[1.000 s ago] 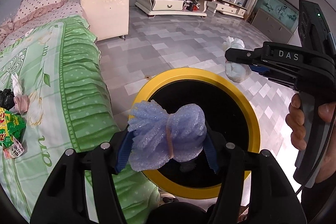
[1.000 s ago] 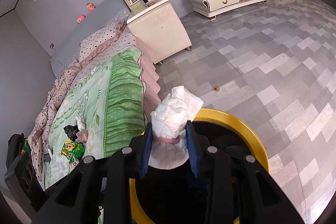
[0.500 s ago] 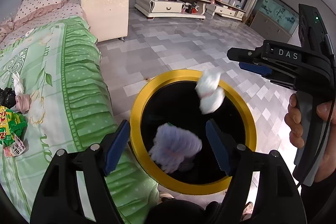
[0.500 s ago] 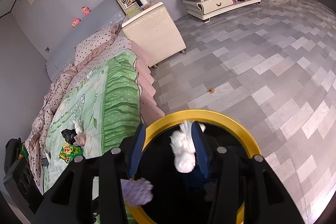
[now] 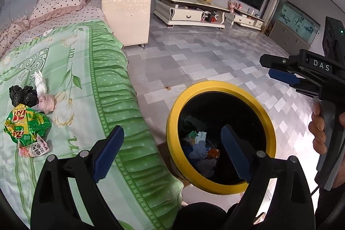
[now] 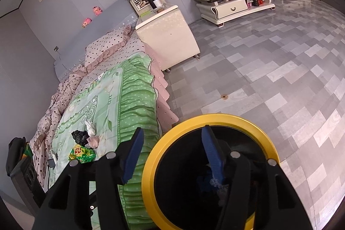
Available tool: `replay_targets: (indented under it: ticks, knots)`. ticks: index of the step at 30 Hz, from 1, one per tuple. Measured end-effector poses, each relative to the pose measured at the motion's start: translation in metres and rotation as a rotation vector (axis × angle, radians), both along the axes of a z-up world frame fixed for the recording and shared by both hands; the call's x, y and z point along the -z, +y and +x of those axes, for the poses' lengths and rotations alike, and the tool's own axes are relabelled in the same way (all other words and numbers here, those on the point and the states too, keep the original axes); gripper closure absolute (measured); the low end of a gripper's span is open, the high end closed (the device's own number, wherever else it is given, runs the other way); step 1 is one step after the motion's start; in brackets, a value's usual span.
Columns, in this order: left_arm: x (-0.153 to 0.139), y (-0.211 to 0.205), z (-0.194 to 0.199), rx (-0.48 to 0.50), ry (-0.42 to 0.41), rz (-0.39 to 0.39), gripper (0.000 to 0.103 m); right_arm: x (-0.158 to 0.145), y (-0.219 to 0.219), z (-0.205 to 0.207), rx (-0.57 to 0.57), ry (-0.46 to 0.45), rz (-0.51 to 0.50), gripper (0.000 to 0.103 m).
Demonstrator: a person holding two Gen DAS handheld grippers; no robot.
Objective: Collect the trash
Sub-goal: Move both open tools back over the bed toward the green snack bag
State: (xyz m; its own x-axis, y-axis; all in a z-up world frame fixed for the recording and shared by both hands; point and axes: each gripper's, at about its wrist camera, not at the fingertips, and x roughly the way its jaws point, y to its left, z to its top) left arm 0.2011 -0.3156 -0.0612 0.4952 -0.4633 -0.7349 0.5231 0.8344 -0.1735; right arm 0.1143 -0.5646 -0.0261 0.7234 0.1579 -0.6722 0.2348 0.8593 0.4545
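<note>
A black bin with a yellow rim point(image 5: 172, 113) stands on the floor against the bed; foam and paper scraps point(image 5: 200, 146) lie in its bottom. My left gripper point(image 5: 172, 129) hangs over the bin's left rim, its jaws opening with nothing between them. My right gripper point(image 5: 266, 66) hovers right of the bin; in its own view the right gripper point(image 6: 172, 129) is above the rim point(image 6: 148, 163), jaws opening and empty. On the bed lie a green snack wrapper point(image 5: 25, 124), a black bag point(image 5: 21, 96), a pink wad point(image 5: 47, 101) and a white tissue point(image 5: 39, 81).
The bed's green frilled cover point(image 5: 103, 83) hangs down to the bin. A cream nightstand point(image 5: 127, 14) stands past the bed and a low TV cabinet point(image 5: 189, 12) along the far wall. A hand point(image 5: 319, 133) holds the right gripper's handle. Grey tiled floor point(image 5: 194, 53) stretches beyond.
The blue foam wad left my left gripper and the white tissue wad left my right; both fell into the bin. Both pairs of jaws spread wider. The left view shifted toward the bed.
</note>
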Motion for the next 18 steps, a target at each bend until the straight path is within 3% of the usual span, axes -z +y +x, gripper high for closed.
replay_targets:
  ticks: [18]
  knots:
    - [-0.004, 0.126, 0.034, -0.209, -0.019, 0.04, 0.012, -0.021, 0.102, 0.037, -0.181, -0.02, -0.032, 0.044]
